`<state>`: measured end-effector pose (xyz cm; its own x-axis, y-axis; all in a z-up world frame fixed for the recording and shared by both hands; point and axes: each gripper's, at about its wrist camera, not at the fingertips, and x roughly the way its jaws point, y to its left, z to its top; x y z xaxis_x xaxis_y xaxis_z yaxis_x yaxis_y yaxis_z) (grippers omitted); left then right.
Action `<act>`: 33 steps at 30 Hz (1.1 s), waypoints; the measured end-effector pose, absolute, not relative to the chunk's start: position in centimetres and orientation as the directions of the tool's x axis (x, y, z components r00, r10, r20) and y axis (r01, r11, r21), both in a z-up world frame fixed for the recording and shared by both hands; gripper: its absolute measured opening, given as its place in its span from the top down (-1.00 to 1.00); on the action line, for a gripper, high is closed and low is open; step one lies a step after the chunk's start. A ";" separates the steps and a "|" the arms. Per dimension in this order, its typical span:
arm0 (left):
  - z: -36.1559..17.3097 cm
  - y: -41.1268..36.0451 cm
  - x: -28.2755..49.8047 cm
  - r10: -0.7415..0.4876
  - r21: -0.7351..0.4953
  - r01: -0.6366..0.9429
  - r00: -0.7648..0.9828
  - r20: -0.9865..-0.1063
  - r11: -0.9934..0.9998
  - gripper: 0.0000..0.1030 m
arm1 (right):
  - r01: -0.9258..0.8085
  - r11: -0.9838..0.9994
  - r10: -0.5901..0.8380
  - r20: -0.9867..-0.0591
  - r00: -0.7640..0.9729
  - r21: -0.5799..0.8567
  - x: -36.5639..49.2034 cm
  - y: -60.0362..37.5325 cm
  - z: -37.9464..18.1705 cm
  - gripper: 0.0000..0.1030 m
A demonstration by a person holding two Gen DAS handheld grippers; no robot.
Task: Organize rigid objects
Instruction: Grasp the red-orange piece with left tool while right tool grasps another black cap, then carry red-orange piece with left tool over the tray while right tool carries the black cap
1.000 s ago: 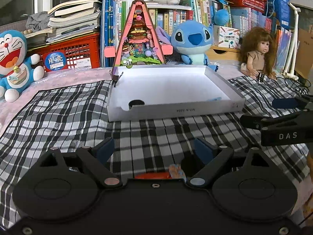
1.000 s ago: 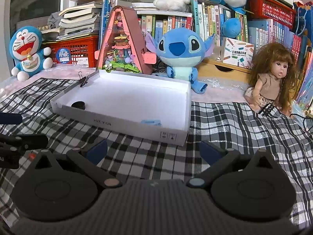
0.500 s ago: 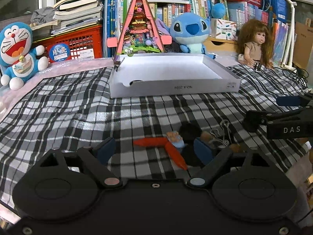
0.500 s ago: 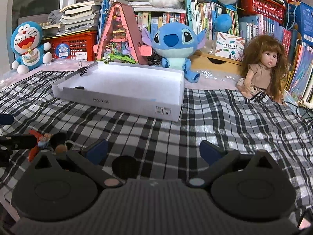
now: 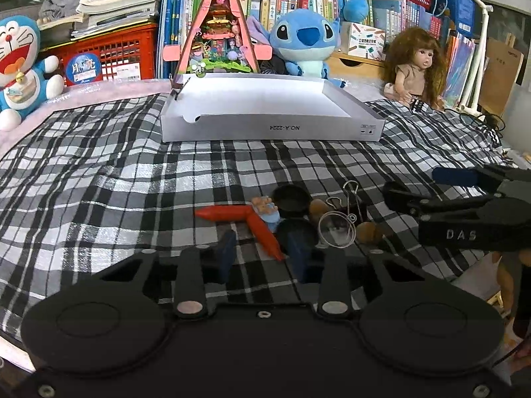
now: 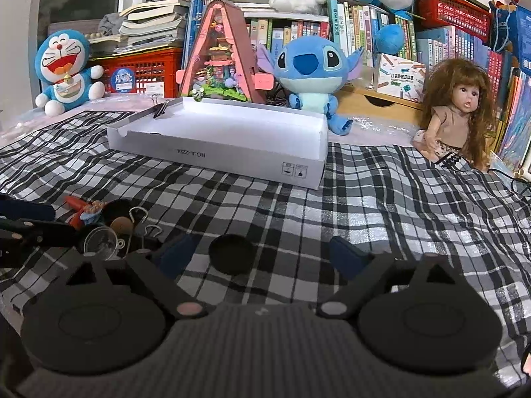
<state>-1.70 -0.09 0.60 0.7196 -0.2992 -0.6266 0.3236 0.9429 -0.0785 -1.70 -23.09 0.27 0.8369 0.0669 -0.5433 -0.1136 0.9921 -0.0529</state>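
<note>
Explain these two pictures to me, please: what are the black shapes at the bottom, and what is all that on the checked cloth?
No robot here: a person holds a two-finger gripper in each hand, each with a camera looking forward along its fingers. The black shapes are the tools' own bodies. One picture is from the left gripper, the other from the right gripper. Both are open and hold nothing. On the checked cloth lies a white box and a small pile: an orange boomerang-shaped piece, black round discs, a clear ring and a binder clip. A separate black disc sits between the right gripper's fingers. Toys and books stand behind.
</note>
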 end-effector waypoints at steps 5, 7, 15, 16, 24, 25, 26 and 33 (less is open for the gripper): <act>0.4 0.1 -1.1 -0.304 -0.129 0.290 0.717 -0.628 0.948 0.56 | -0.127 0.989 0.069 -0.530 0.845 -0.074 -2.0 -22.6 0.1 -0.62; 0.3 0.2 -0.7 -0.303 -0.150 0.271 0.713 -0.632 0.951 0.58 | -0.108 0.991 0.056 -0.513 0.856 -0.073 -2.2 -22.6 0.1 -0.53; 0.5 -0.6 -1.2 -0.273 -0.107 0.266 0.736 -0.619 0.958 0.81 | -0.126 0.991 0.079 -0.556 0.827 -0.045 -1.5 -22.5 -0.4 0.25; 0.6 -0.7 -1.2 -0.274 -0.103 0.269 0.737 -0.618 0.958 0.82 | -0.122 0.992 0.083 -0.559 0.825 -0.033 -1.5 -22.6 -0.4 0.27; 1.6 -0.1 -1.1 -0.260 -0.107 0.247 0.748 -0.611 0.963 0.82 | -0.112 0.994 0.086 -0.542 0.836 -0.014 -1.7 -23.0 0.6 0.27; 1.7 -0.1 -1.0 -0.258 -0.105 0.247 0.750 -0.609 0.963 0.82 | -0.109 0.994 0.087 -0.542 0.836 -0.010 -1.6 -23.1 0.7 0.27; 1.9 0.0 -1.0 -0.257 -0.102 0.247 0.752 -0.607 0.964 0.81 | -0.105 0.994 0.086 -0.542 0.836 -0.006 -1.6 -23.1 0.8 0.27; 2.9 0.3 0.1 -0.246 -0.089 0.242 0.761 -0.600 0.966 0.81 | -0.085 0.996 0.084 -0.537 0.839 0.023 -1.0 -23.6 1.6 0.27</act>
<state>0.12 0.26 2.93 0.7609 -0.2462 -0.6003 0.2422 0.9661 -0.0893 -1.03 -23.64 1.62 0.8392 0.0838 -0.5373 -0.0849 0.9961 0.0226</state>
